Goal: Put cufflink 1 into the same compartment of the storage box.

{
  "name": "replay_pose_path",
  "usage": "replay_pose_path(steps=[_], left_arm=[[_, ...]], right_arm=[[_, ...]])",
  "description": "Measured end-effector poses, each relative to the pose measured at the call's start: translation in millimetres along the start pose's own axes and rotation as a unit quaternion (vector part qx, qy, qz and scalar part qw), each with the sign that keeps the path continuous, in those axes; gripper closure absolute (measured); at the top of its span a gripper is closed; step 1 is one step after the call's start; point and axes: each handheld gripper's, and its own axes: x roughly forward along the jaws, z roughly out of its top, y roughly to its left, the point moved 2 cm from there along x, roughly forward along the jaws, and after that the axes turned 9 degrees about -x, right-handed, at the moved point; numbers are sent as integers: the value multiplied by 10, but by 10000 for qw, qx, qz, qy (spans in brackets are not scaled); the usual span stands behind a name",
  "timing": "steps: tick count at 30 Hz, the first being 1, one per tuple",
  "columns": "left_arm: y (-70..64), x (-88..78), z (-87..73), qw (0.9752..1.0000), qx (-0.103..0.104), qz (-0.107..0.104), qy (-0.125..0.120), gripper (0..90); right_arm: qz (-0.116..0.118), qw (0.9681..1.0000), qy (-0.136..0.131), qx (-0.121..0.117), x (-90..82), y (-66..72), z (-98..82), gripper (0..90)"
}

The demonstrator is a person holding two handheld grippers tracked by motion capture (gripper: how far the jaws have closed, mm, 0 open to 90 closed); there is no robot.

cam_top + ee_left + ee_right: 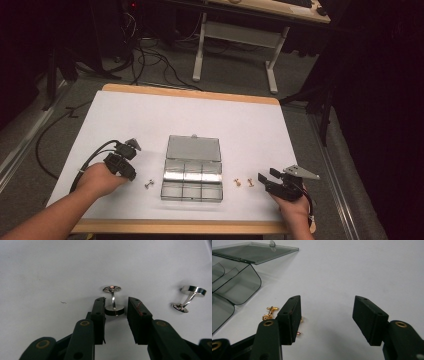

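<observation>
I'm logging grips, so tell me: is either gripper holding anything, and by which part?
Nothing is clamped yet. The left gripper straddles the round base of a silver cufflink, with a slight gap at one pad. The right gripper is open and empty.

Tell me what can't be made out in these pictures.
- Right gripper view: one gold cufflink shows, but the other is mostly hidden behind the right gripper's left jaw.
- Left gripper view: whether the left gripper's pads already press the silver cufflink between them; a small gap seems to remain.
- High view: the cufflinks beside the clear compartment box are too small for detail.
</observation>
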Motion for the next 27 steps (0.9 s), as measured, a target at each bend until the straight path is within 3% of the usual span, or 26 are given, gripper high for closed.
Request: replay_pose_path(steps=[4,14,27], left_arm=[[-1,0,-6,9999,104,-4,-51,731],[-71,-96,8,9996,253,1,-133,737],[-381,-451,8,9974,630,-91,-339,737]], right_arm=[[6,10000,12,-1,7,0,0,406],[-10,10000,17,13,0,-7,1,407],[9,10000,66,21,24,-6,-8,412]])
